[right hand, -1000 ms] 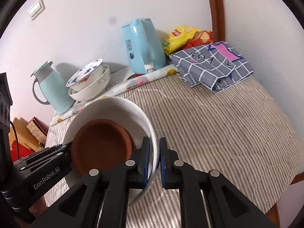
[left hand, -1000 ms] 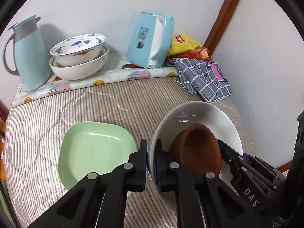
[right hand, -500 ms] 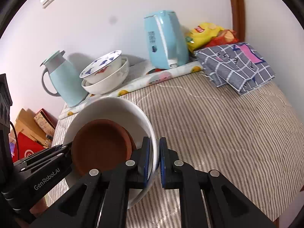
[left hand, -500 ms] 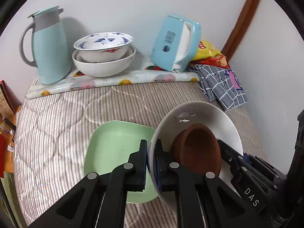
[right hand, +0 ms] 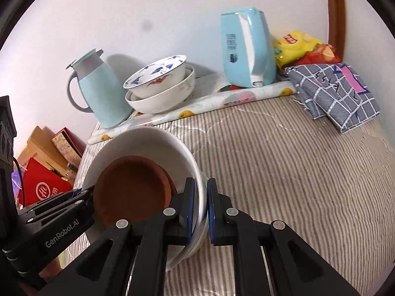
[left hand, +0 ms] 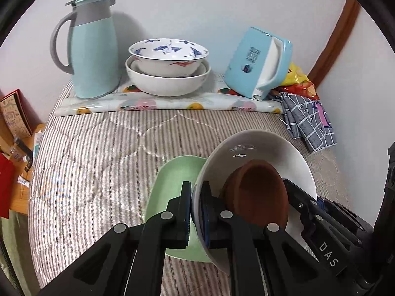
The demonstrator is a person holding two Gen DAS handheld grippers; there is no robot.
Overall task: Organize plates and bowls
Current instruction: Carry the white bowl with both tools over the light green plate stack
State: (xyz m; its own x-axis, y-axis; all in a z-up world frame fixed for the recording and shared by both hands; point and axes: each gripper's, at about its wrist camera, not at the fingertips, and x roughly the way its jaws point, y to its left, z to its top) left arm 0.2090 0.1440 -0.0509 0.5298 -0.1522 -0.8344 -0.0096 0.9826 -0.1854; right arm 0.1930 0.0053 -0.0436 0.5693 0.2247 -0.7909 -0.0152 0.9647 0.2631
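Observation:
I hold a large white bowl (left hand: pixel 259 148) with both grippers, lifted above the striped table. A small brown bowl (left hand: pixel 259 194) lies inside it. My left gripper (left hand: pixel 196 212) is shut on the bowl's left rim. My right gripper (right hand: pixel 200 209) is shut on its right rim; the white bowl (right hand: pixel 148 145) and brown bowl (right hand: pixel 130 192) also show in the right wrist view. A green plate (left hand: pixel 172 185) lies on the table, partly under the bowl. Two stacked bowls (left hand: pixel 167 69), the top one with blue fish, stand at the back.
A light blue jug (left hand: pixel 91 49) stands at the back left, a tilted blue box-like appliance (left hand: pixel 259 64) at the back right. A checked cloth (left hand: pixel 308 120) and snack bags (left hand: pixel 298 81) lie at the far right. Boxes (right hand: pixel 49 162) sit beyond the table's left edge.
Both grippers have carried the white bowl leftward and toward the back. It now overlaps the green plate, and the stacked bowls look nearer and more central.

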